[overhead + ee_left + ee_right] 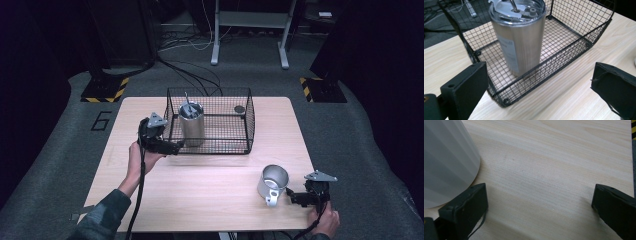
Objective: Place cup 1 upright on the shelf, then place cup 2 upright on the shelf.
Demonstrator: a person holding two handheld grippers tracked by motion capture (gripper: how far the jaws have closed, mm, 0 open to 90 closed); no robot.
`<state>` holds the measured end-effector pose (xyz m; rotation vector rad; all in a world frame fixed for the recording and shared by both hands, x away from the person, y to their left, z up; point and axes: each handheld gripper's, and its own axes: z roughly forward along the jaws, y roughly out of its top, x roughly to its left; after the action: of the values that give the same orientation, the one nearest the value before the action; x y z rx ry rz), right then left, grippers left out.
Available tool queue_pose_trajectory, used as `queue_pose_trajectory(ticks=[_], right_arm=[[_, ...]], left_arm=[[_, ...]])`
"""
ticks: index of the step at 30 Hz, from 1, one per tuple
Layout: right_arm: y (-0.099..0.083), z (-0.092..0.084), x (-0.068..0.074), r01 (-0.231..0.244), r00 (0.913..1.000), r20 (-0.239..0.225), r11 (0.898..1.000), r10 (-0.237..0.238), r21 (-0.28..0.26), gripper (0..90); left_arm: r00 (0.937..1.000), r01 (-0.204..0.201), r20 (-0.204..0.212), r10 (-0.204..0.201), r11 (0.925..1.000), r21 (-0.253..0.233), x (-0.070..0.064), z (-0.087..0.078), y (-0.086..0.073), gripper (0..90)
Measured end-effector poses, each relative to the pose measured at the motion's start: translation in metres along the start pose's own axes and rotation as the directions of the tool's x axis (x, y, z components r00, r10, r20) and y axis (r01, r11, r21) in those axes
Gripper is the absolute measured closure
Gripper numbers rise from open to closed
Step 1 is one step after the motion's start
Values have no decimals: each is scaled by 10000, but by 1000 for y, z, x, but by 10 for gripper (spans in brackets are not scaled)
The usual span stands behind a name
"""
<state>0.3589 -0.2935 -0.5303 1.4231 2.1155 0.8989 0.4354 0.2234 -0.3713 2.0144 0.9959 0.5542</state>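
Pale wooden counter [210, 195] seen from above, on grey carpet. Near its far edge, a black rectangular wire-mesh basket [210, 120], open on top. Inside, at the basket's left end, a tall brushed-steel tumbler [192, 125] standing upright, with a clear plastic lid and a metal straw or rod poking through it; in the left gripper view the same tumbler [520, 37] close to the near wall of the basket [574, 47], a pale label down its side. A small dark round object [239, 109] lying at the basket's far right corner; too small to identify.

Left gripper [172, 147] held just beside the basket's near left corner, pointing toward it. Fingers [466, 87] set wide apart, holding nothing, with the basket's corner between them farther ahead.

Toward the near right of the counter, a silver metal mug with a white handle [272, 184], tilted or on its side, mouth facing up toward the camera. Right gripper [295, 196] just beside the mug's handle. Fingers [465, 207] spread wide, empty, the mug's pale curved wall [446, 162] close by the left one; contact cannot be told. Bare wood [549, 175] between the fingers.
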Motion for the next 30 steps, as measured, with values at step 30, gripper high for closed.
queue_pose_trajectory(ticks=[30], right_arm=[[0, 0, 0, 18, 10000, 13, 10000, -18, -18, 0]], left_arm=[[9912, 118, -1308, 184, 9738, 2269, 10, 9, -138, 2]])
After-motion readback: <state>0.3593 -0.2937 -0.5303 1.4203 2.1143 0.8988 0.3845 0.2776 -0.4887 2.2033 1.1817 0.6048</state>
